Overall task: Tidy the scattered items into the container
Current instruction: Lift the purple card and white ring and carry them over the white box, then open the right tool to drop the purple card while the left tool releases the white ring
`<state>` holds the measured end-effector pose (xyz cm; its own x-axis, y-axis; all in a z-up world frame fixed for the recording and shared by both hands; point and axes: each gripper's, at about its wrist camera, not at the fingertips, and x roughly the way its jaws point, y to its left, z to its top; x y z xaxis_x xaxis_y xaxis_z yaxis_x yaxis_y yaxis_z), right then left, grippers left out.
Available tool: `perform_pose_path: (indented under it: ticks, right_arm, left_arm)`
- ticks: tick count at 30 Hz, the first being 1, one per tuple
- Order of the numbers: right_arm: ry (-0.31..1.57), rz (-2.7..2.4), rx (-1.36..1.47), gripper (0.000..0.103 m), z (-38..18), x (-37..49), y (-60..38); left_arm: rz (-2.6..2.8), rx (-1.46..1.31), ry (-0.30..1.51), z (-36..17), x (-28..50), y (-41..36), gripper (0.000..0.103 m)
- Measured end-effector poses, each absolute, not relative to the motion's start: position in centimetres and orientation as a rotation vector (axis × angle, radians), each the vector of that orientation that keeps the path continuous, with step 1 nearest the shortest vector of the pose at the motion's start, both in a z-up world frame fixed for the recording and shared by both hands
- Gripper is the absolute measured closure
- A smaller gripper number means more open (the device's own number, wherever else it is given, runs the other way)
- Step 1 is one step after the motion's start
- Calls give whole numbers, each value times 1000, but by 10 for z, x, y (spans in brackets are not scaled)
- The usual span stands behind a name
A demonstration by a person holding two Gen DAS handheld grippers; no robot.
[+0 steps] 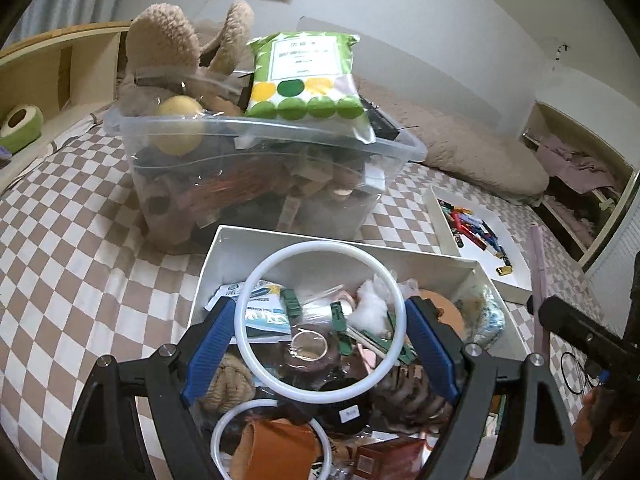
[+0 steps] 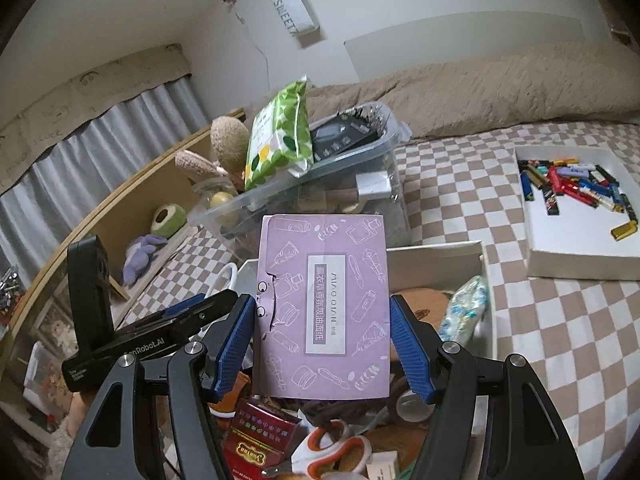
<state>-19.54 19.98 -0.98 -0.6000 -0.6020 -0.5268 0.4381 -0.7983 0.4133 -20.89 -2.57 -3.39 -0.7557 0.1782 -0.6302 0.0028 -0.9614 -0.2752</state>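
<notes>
My left gripper (image 1: 320, 340) is shut on a large white plastic ring (image 1: 256, 350), holding it over the white box (image 1: 224, 248) full of small items. My right gripper (image 2: 323, 344) is shut on a flat purple packet (image 2: 324, 308) with printed cosmetics drawings, holding it upright above the same white box (image 2: 440, 252). The box holds a smaller white ring (image 1: 218, 436), green clips (image 1: 340, 332), cotton (image 1: 372, 304), a red packet (image 2: 256, 436) and orange-handled scissors (image 2: 332, 448). The left gripper's body (image 2: 132, 344) shows at the left of the right wrist view.
A clear plastic bin (image 1: 256, 176) packed with toys stands behind the box, with a green-dotted packet (image 1: 304, 80) on top. A white tray (image 2: 580, 256) of lighters lies to the right on the checkered bedsheet (image 1: 80, 264). A beige pillow (image 1: 460, 144) lies behind.
</notes>
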Motion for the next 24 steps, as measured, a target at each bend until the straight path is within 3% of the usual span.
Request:
perform_pose_path:
  ticks: [21, 22, 24]
  right_arm:
    - [-305, -2360, 972, 35, -38, -215, 190]
    - [-307, -2357, 980, 34, -39, -216, 190]
    - [-315, -2360, 998, 14, -41, -217, 190]
  left_arm:
    - [2842, -1136, -360, -45, -215, -26, 12]
    - [2841, -1137, -359, -45, -214, -24, 12]
    - [2835, -1138, -357, -46, -214, -23, 12]
